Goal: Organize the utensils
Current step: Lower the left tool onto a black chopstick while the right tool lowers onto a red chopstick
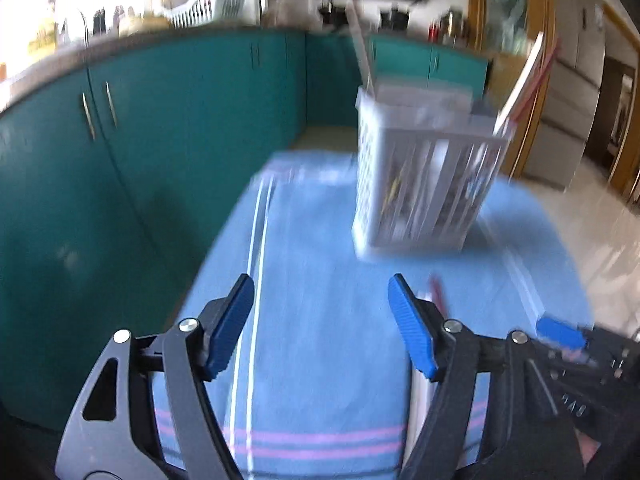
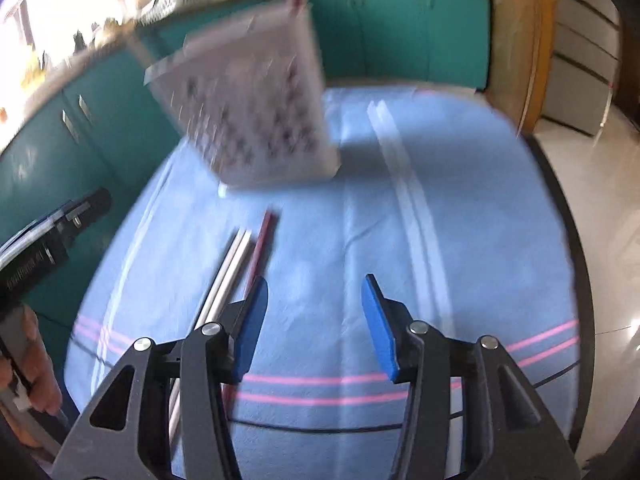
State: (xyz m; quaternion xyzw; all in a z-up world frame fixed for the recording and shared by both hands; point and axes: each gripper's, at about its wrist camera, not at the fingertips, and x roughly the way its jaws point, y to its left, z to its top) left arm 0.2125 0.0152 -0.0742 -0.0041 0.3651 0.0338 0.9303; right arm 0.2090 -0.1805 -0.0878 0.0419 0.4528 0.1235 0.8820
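Observation:
A white slatted utensil holder [image 1: 424, 176] stands on the blue cloth [image 1: 320, 264] at the far side, with chopsticks sticking up from it; it also shows in the right wrist view [image 2: 256, 112]. Several chopsticks, white ones [image 2: 228, 280] and a dark red one [image 2: 262, 248], lie loose on the cloth just left of my right gripper. My left gripper [image 1: 320, 312] is open and empty above the cloth. My right gripper [image 2: 314, 312] is open and empty. Both views are blurred by motion.
Teal kitchen cabinets [image 1: 160, 120] run behind and left of the table. A white dish rack [image 1: 208, 4] sits on the counter. The table's right edge drops to a pale tiled floor [image 2: 600, 208]. The other gripper's body [image 2: 52, 240] is at the left.

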